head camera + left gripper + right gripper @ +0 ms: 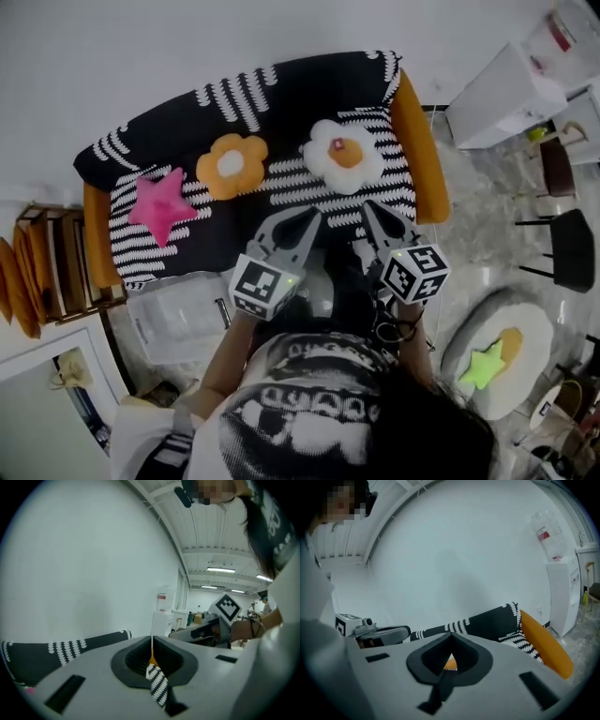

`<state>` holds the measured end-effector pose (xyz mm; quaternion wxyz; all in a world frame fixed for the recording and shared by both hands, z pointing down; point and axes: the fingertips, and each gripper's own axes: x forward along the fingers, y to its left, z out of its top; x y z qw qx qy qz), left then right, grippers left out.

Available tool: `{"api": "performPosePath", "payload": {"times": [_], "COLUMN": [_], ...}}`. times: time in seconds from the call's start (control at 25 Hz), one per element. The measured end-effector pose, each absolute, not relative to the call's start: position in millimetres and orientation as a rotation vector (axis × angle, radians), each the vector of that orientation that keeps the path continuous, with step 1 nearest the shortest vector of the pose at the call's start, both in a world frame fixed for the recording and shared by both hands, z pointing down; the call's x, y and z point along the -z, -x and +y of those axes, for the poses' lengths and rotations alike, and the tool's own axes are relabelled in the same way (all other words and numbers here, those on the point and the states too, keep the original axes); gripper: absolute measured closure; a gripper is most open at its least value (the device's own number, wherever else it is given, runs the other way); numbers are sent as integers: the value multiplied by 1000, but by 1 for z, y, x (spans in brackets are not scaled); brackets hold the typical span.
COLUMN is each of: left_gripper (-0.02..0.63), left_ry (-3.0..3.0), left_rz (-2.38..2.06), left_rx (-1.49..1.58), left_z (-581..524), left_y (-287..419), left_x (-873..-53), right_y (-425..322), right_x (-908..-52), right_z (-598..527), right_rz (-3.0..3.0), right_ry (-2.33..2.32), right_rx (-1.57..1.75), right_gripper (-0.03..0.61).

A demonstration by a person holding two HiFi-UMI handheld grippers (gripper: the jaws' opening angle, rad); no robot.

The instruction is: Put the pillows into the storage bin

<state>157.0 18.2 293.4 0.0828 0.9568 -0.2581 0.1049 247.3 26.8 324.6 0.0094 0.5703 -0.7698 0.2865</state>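
Head view first, and the biggest thing in front of you is the sofa point(309, 80), black with white stripes and orange arms, spanning 10 to 2 o'clock. Down at 4 o'clock a round white cushion point(525, 389) lies on the floor with a green star pillow point(483, 366) on top. At 8 o'clock, just in front of the sofa's left end, sits the clear storage bin point(173, 328).

Now the pillows: all three are on the seat, none in the bin. The white flower pillow point(342, 155) is at 12 o'clock, and the orange flower pillow point(232, 166) is beside it at 11. The pink star pillow point(161, 204) is out at 10, near the left arm.

You hold both tools side by side at frame centre, aimed at the seat's front edge. Your left gripper point(307, 223) sits below the two flower pillows, clear of both. Left gripper view shows its jaws pressed together, just a sliver of sofa fabric visible past the seam, nothing held. Your right gripper point(370, 211) sits just below the white flower. Right gripper view shows those jaws closed tight as well, and empty.
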Motion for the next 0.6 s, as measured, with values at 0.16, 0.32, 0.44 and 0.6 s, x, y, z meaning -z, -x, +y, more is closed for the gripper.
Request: {"api": "performPosePath", "payload": {"times": [0.16, 0.32, 0.44, 0.6], "left_gripper": [603, 603, 603, 601], "left_ry": [-2817, -2743, -2695, -2624], "left_rz": [-853, -931, -961, -951], "left_rx": [-322, -366, -406, -444], "left_z": [-23, -58, -80, -103], "left_y": [-196, -228, -247, -266], "left_x": [-298, -315, -328, -352], "right_y": [-295, -333, -356, -385], "right_x": [-359, -409, -452, -527], "right_z": [-19, -62, -87, -115], "right_rz": [-2383, -2353, -2327, -2253], "right_ry": [-1684, -1575, -1509, -1454], "right_rx": [-1001, -1078, -1129, -1263], "right_gripper": [581, 581, 580, 580]}}
